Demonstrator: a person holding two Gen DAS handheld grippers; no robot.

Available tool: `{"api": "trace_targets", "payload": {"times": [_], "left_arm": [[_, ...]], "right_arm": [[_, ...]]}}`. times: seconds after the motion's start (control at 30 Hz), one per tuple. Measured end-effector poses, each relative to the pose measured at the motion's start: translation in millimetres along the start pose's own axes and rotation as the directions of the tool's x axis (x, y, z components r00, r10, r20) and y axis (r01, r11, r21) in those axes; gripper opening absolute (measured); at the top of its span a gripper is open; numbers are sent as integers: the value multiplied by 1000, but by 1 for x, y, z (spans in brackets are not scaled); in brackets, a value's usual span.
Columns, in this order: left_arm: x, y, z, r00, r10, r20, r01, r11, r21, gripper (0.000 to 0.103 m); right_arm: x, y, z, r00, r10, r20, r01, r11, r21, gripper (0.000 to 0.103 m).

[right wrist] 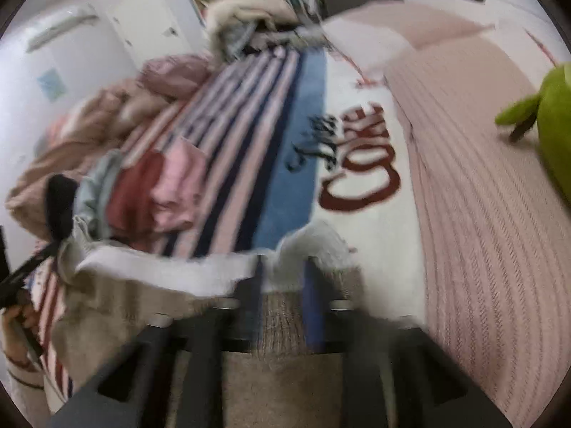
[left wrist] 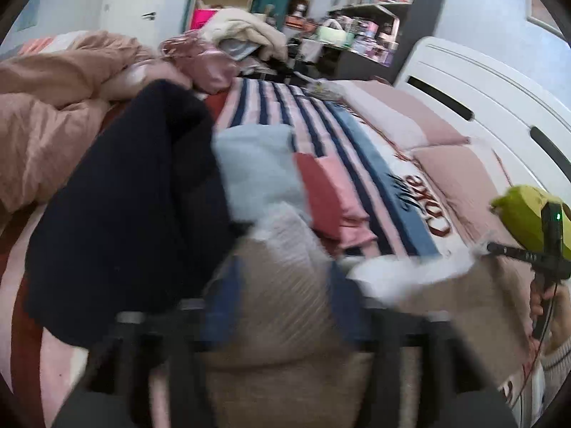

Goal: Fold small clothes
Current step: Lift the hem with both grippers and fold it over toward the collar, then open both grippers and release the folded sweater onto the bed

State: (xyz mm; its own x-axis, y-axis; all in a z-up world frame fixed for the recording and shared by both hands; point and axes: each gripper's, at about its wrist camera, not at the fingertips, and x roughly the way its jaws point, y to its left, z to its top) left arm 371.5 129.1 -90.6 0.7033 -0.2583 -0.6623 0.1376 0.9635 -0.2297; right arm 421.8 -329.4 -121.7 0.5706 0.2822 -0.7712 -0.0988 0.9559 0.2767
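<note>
A small beige ribbed garment with a white fleece edge [left wrist: 285, 306] is stretched between both grippers above the bed. My left gripper [left wrist: 282, 285] is shut on one end of it, blue fingers [left wrist: 221, 306] on either side. My right gripper [right wrist: 285, 285] is shut on the other end [right wrist: 278, 321]. The right gripper also shows at the right of the left wrist view [left wrist: 528, 249]. Folded clothes lie on the bed behind: light blue [left wrist: 253, 167], red [left wrist: 317, 189] and pink [left wrist: 346, 192]. Both views are blurred.
A dark navy garment [left wrist: 135, 207] lies at left. A striped blanket with red lettering [right wrist: 357, 164] covers the bed. Pink pillows [right wrist: 481, 214] lie at right, a peach duvet [left wrist: 46, 107] at left. A green plush toy [right wrist: 549, 114] sits on the pillow. Cluttered shelves [left wrist: 371, 7] stand behind.
</note>
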Motion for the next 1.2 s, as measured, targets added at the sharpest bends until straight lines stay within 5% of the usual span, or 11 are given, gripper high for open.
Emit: {"api": "trace_targets", "payload": {"times": [0.1, 0.23, 0.37, 0.5, 0.53, 0.57, 0.73, 0.93, 1.1, 1.17, 1.2], "left_arm": [[-27, 10, -14, 998, -51, 46, 49, 997, 60, 72], [-54, 29, -51, 994, -101, -45, 104, 993, 64, 81], [-64, 43, -96, 993, -47, -104, 54, 996, 66, 82], [-58, 58, -132, 980, -85, -178, 82, 996, -25, 81], [-59, 61, -142, 977, -121, -176, 112, 992, -59, 72], [-62, 60, -147, 974, -145, -175, 133, 988, -78, 65], [-77, 49, -170, 971, -180, -159, 167, 982, -89, 18], [-116, 36, -186, 966, -223, -132, 225, 974, 4, 15], [-122, 48, -203, 968, -198, -154, 200, 980, 0, 16], [-118, 53, -206, 974, -156, -167, 155, 988, -15, 25], [-119, 55, -207, 976, -136, -169, 135, 991, -20, 42]], "right_arm": [[-19, -8, -21, 998, 49, 28, -49, 999, -9, 65], [-51, -7, -66, 998, 64, -20, -65, 996, -60, 76], [-77, -4, -122, 993, 103, -58, -108, 990, -90, 81], [-74, 9, -164, 996, -45, -82, 30, 985, -171, 81], [-73, 10, -169, 995, -46, -87, 30, 984, -174, 81], [-70, 10, -174, 995, -27, -95, 11, 986, -167, 80], [-78, 20, -193, 998, -28, -62, 17, 984, -177, 35], [-106, 20, -207, 1000, 7, -31, -12, 985, -170, 11], [-105, 11, -215, 998, 17, -54, -24, 990, -141, 14], [-102, 12, -212, 998, -7, -60, -1, 992, -126, 26], [-104, 13, -211, 998, -14, -57, 7, 993, -118, 31]]}}
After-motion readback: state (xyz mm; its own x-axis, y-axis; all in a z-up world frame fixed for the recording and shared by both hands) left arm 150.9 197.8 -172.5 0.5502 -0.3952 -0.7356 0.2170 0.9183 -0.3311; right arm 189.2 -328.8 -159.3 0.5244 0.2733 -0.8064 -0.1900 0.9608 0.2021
